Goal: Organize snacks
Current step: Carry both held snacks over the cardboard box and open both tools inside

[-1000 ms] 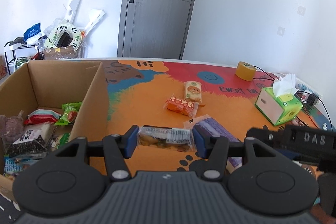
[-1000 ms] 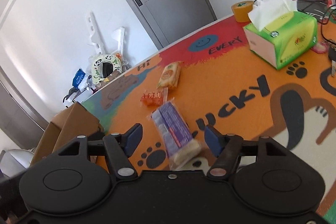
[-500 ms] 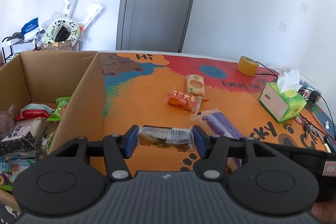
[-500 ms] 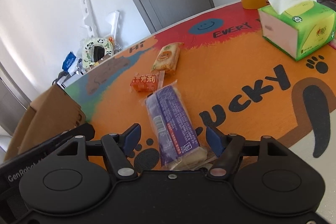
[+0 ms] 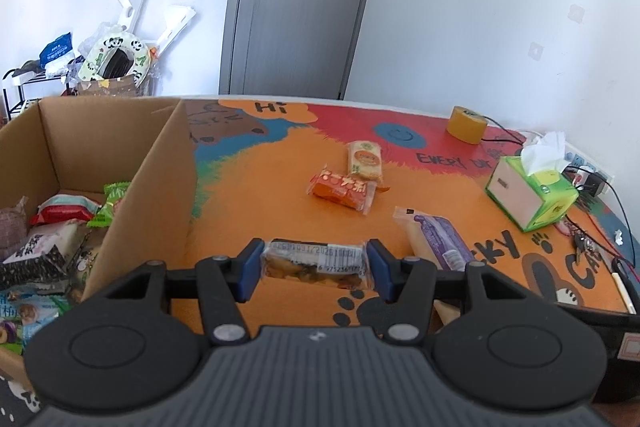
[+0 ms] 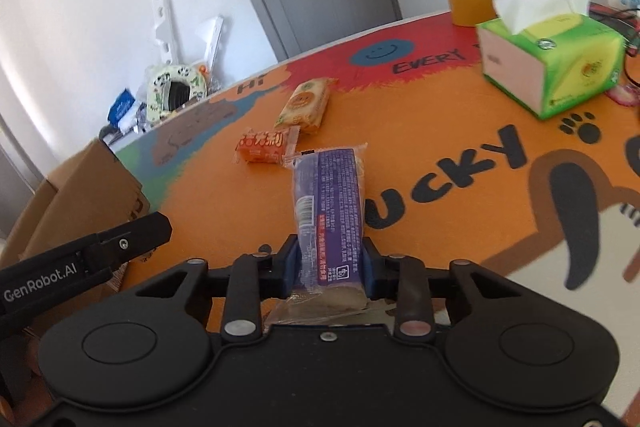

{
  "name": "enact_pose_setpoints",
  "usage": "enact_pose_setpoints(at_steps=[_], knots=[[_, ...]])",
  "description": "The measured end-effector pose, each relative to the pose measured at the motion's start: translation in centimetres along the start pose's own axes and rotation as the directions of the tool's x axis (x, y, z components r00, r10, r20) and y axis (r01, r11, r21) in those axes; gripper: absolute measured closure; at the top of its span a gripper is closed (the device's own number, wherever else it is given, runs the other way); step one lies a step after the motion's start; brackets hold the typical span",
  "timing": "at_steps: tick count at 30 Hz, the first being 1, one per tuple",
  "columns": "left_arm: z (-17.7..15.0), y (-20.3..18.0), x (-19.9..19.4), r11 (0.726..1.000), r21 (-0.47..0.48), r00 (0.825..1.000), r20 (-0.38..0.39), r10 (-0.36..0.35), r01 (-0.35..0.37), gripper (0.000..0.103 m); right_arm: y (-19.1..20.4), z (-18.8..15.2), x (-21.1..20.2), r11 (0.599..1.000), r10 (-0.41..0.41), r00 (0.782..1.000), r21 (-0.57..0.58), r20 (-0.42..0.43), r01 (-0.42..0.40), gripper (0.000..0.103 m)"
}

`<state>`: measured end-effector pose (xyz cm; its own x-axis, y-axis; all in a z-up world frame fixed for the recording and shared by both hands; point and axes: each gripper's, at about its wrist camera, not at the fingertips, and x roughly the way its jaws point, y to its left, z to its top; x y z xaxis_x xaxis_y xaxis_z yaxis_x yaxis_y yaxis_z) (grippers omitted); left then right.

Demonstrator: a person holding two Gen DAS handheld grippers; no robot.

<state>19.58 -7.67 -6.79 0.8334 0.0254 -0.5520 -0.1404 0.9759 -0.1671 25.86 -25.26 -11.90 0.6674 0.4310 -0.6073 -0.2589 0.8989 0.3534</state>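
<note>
My left gripper [image 5: 314,269] is shut on a clear-wrapped nut bar [image 5: 316,264], held crosswise above the mat beside the cardboard box [image 5: 160,163]. The box's left compartment holds several snack packs [image 5: 60,223]. My right gripper [image 6: 330,265] is shut on the near end of a long purple snack pack [image 6: 330,203], which also shows in the left wrist view [image 5: 440,241]. An orange snack pack [image 5: 342,189] [image 6: 266,145] and a beige cracker pack [image 5: 364,161] [image 6: 305,105] lie on the mat farther off.
A green tissue box [image 5: 532,195] [image 6: 556,67] and a yellow tape roll [image 5: 466,125] [image 6: 472,5] stand at the right of the colourful mat [image 6: 440,131]. Cables and keys [image 5: 584,243] lie by the right edge. The left gripper's body [image 6: 80,259] shows at the left of the right wrist view.
My right gripper has closed on the purple pack, which lay between open fingers before. My left gripper has kept the nut bar and shifted slightly, with the box now more in view.
</note>
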Motion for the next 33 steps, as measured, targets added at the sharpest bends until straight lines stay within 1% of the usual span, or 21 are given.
enact_pose_setpoints(at_steps=[4, 9, 17, 22, 33], knots=[[0.5, -0.6, -1.3, 1.000, 0.011, 0.999, 0.029, -0.015, 0.015, 0.049, -0.1, 0.5, -1.7, 1.000, 0.018, 0.999, 0.017, 0.038, -0.018, 0.071], [1.2, -0.7, -3.1, 1.000, 0.015, 0.998, 0.068, -0.017, 0.016, 0.049, 0.1, 1.0, -4.2, 0.998, 0.044, 0.995, 0.036, 0.094, -0.048, 0.071], [2.1, 0.1, -6.1, 1.000, 0.012, 0.992, 0.129, -0.005, 0.004, 0.049, 2.0, 2.1, -6.2, 0.994, 0.097, 0.984, 0.030, 0.147, -0.102, 0.071], [2.6, 1.4, -7.4, 1.000, -0.002, 0.988, 0.153, 0.019, -0.019, 0.049, 3.5, 2.2, -6.9, 0.990, 0.135, 0.978, 0.011, 0.161, -0.139, 0.071], [3.4, 4.8, -9.4, 0.997, -0.035, 0.980, 0.184, 0.074, -0.069, 0.049, 7.5, 2.3, -7.0, 0.982, 0.190, 0.967, -0.037, 0.171, -0.187, 0.071]])
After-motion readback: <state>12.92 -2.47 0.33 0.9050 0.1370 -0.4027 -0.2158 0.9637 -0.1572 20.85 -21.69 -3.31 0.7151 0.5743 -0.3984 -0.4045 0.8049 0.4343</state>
